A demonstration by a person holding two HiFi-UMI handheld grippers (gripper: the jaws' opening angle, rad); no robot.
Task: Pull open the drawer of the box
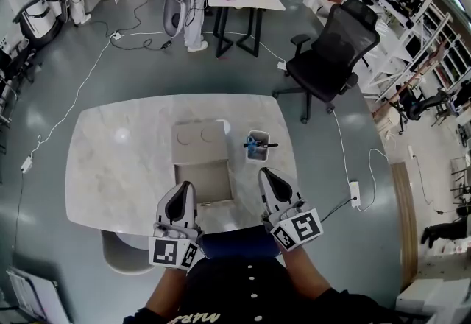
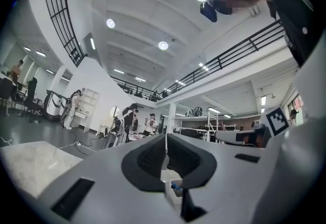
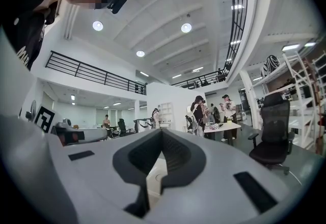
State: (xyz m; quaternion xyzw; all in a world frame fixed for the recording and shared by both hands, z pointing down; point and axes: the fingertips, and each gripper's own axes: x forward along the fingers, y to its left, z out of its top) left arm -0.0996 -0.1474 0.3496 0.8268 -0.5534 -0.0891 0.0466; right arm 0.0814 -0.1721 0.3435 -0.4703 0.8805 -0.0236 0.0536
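Box (image 1: 199, 142) of matte tan board, squarish with two faint circles on its lid, is set near the middle of the tabletop (image 1: 110, 168), a pale marbled slab with rounded corners. From its near side a paler rectangular section, apparently the drawer (image 1: 204, 181), is seen drawn out toward the person. It lies between the two hand-held grippers. The left hand-held gripper (image 1: 182, 194) is held just left of the drawer. In its own view its dark, ribbed pads are pressed tip to tip with nothing caught between them. The right hand-held gripper (image 1: 265, 177) is held just right of the drawer and is clenched on nothing in the same way. A small white square container (image 1: 257, 147) with blue items inside is placed just beside the box's right edge. A black mesh office chair (image 1: 331, 57) is parked beyond the tabletop.
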